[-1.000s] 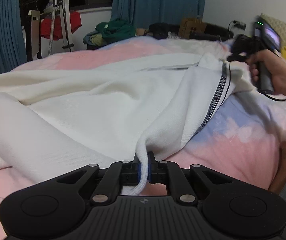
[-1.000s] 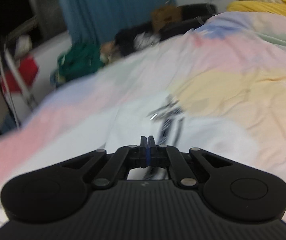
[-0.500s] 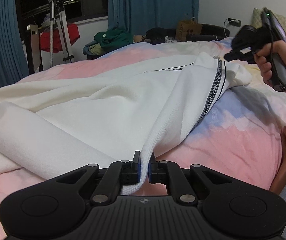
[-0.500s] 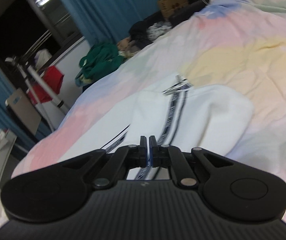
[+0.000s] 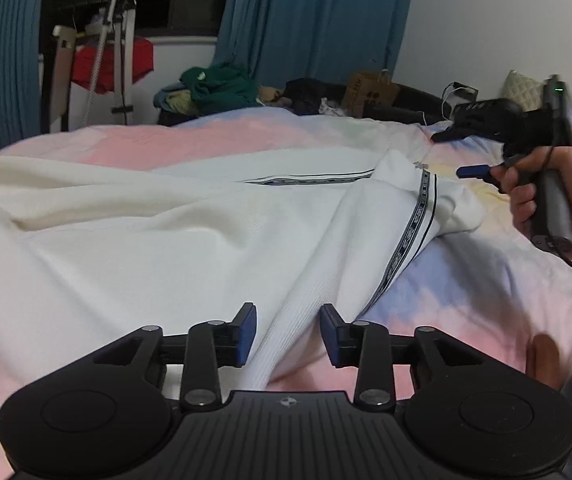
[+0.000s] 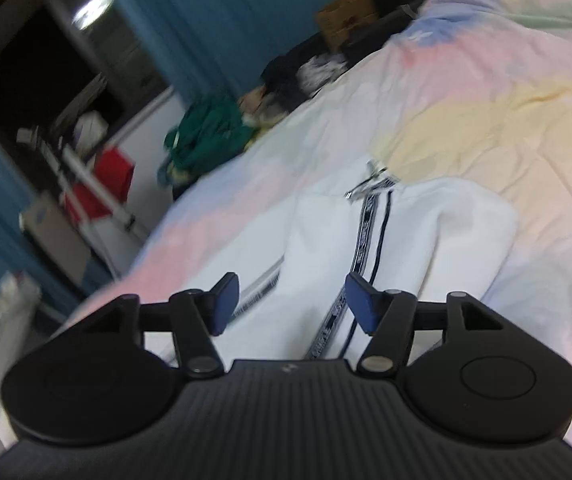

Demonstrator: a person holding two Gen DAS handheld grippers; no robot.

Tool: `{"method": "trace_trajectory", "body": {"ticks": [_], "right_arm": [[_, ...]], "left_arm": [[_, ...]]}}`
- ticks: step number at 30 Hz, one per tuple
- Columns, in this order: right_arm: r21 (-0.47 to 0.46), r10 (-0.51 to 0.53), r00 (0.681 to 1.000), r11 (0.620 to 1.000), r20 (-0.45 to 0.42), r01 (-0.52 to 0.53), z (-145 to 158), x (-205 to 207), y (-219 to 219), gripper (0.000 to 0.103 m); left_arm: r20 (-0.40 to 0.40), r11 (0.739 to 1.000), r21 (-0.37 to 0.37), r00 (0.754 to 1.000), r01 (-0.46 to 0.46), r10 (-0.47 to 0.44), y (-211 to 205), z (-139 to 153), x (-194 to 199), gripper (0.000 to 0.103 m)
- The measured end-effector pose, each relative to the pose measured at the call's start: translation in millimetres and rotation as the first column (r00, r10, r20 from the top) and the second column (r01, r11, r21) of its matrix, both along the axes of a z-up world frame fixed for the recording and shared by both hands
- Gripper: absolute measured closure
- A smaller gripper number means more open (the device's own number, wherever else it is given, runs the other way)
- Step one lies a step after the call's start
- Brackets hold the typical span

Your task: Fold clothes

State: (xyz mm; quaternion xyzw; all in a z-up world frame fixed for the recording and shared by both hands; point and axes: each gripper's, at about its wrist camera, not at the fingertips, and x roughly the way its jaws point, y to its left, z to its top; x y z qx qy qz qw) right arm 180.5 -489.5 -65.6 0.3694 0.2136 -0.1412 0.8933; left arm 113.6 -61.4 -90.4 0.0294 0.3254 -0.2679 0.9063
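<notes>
On a bed spread with a pastel quilt [image 5: 466,280] of pink, blue and yellow patches, a white knit garment [image 5: 166,248] with a dark patterned trim band [image 5: 414,224] lay rumpled and partly folded over itself. The left gripper [image 5: 287,334] sat low over the near edge of the cloth, its jaws spread wide; a ridge of white fabric ran up between the blue pads [image 5: 246,334] without being pinched. Seen from the left wrist camera, the right gripper [image 5: 474,171] hovered above the far end of the garment, just beside the zipper pull, held in the person's right hand [image 5: 558,208] with a dark red sleeve at the wrist. Its own camera, blurred by motion, showed that gripper [image 6: 292,300] likewise wide open and holding nothing, with the trim band [image 6: 366,236] and white cloth [image 6: 446,232] lying below.

Beyond the bed, teal curtains [image 5: 314,20] framed a dark window. A heap of green clothing [image 5: 218,88], a brown paper bag [image 5: 370,92] and a dark pile of other things crowded the far side. A white stand [image 5: 122,48] carrying a red cloth [image 5: 138,60] stood at the left. A cream quilted pillow [image 5: 526,88] lay behind the right hand.
</notes>
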Motion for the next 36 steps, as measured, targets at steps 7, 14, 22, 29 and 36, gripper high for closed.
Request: {"method": "trace_trajectory", "body": {"ticks": [7,14,22,29,36], "right_arm": [[0.034,-0.058,0.998,0.998,0.031,0.057,5.9,-9.0,-7.9,0.04],[0.124,-0.142,0.989,0.983,0.036,0.137,-8.6,-11.9,-37.2,0.04],[0.152,-0.153,0.987,0.978,0.057,0.143,-14.2,-21.3,-61.3,0.04],[0.155,-0.082,0.995,0.985,0.053,0.073,-16.8,-18.1,-53.8,0.04],[0.058,0.013,0.999,0.998,0.035,-0.015,-11.9,-20.3,-50.2,0.04]], "left_arm": [[-0.055,0.997,0.006,0.996,0.072,-0.072,-59.9,-6.9,42.0,0.064],[-0.133,0.985,0.007,0.976,0.172,-0.17,-136.5,-15.6,84.7,0.064],[0.018,0.898,0.12,0.903,0.424,-0.429,-178.7,-9.3,26.8,0.059],[-0.062,0.858,0.135,0.869,0.496,-0.492,-170.8,-41.1,-21.7,0.059],[-0.096,0.893,0.165,0.908,0.418,-0.407,-129.1,-30.7,-38.7,0.048]]}}
